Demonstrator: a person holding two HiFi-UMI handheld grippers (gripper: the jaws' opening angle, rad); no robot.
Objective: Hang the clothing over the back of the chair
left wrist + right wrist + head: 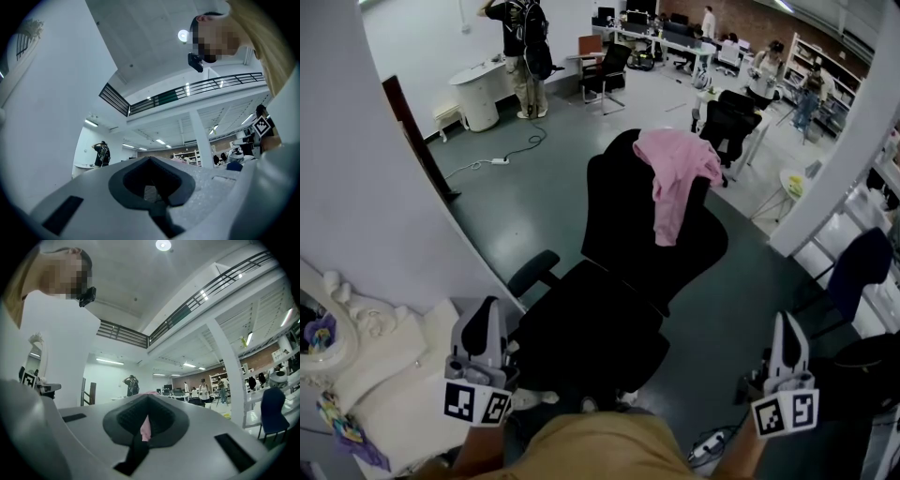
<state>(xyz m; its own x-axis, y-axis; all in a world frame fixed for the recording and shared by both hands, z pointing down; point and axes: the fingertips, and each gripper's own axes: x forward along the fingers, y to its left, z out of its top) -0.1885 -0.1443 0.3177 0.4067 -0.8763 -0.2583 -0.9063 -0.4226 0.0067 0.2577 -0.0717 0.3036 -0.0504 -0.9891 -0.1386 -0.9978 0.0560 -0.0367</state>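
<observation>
Low in the head view, the left gripper [491, 307] and the right gripper [785, 321] each have jaws pressed together, holding nothing. Ahead, between them, stands a black padded swivel office chair [600, 323]. A pink fabric garment [677, 167] hangs draped over its backrest top, well apart from both grippers.

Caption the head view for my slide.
Pink garment hangs over the black chair's back; left gripper and right gripper held low.

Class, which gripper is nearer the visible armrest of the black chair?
Left. The left gripper sits just below and left of the armrest; the right gripper is beyond the seat, on its other side.
</observation>
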